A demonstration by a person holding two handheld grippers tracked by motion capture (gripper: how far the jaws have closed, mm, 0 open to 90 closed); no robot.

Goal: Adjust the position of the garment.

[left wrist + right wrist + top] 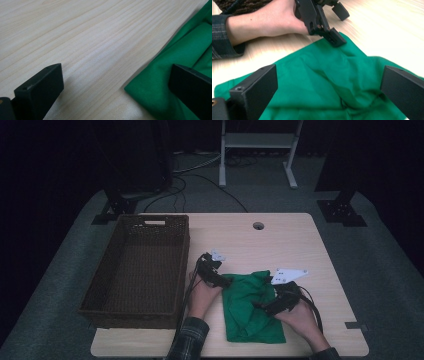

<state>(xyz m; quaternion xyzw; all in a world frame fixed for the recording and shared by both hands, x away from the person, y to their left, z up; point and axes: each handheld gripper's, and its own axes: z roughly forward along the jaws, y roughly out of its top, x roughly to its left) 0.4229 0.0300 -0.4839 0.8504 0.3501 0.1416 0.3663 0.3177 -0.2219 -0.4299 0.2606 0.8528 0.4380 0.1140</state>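
A crumpled green cloth point(250, 312) lies on the wooden table point(280, 235) near the front edge. My left gripper point(225, 280) is at the cloth's upper left corner, open; in the left gripper view point(116, 72) one jaw hangs over bare wood and the other over the cloth's edge point(190, 50). My right gripper point(261, 306) is over the cloth's right side, open, with the folds of the cloth point(312, 82) spread between its wide jaws point(329, 75). In the right gripper view the left gripper point(339, 25) has one jaw resting on the cloth's far corner.
A long dark wicker basket point(150, 312) stands on the left part of the table, close to the left hand. A small round cable hole point(258, 225) sits near the far edge. Bare wood stretches behind and to the right of the cloth.
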